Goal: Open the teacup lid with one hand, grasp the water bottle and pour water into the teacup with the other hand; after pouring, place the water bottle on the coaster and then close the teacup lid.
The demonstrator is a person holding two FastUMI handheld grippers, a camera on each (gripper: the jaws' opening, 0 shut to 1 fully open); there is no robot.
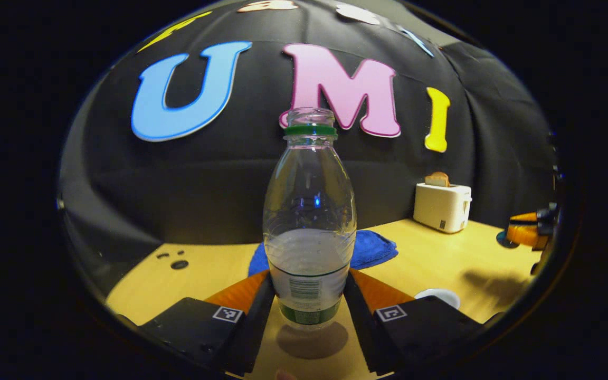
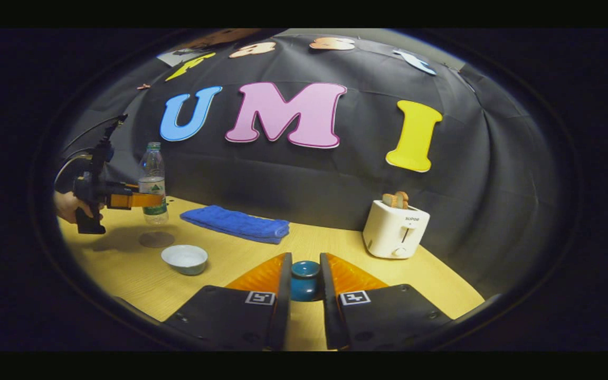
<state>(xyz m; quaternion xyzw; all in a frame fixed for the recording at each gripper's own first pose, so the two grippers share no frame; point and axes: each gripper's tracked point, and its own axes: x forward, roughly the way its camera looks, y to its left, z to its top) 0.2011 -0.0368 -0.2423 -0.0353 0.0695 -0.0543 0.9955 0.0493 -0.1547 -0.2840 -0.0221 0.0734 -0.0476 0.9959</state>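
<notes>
A clear bottle [image 1: 309,232] with a green neck ring and a green-and-white label is seen above a pale wooden table [image 1: 441,264]. A blue cloth [image 2: 236,222] is laid right of the bottle; farther right a white toaster [image 2: 395,228] is seen. The cup [image 2: 304,280] is teal, the bowl [image 2: 184,258] white, and the fingers [image 2: 262,277] orange on black, with black-and-white square markers.

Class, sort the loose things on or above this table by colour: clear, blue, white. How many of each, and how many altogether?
Clear: 1, the water bottle
Blue: 2, the towel and the teacup lid
White: 2, the teacup and the toaster
Total: 5
</notes>
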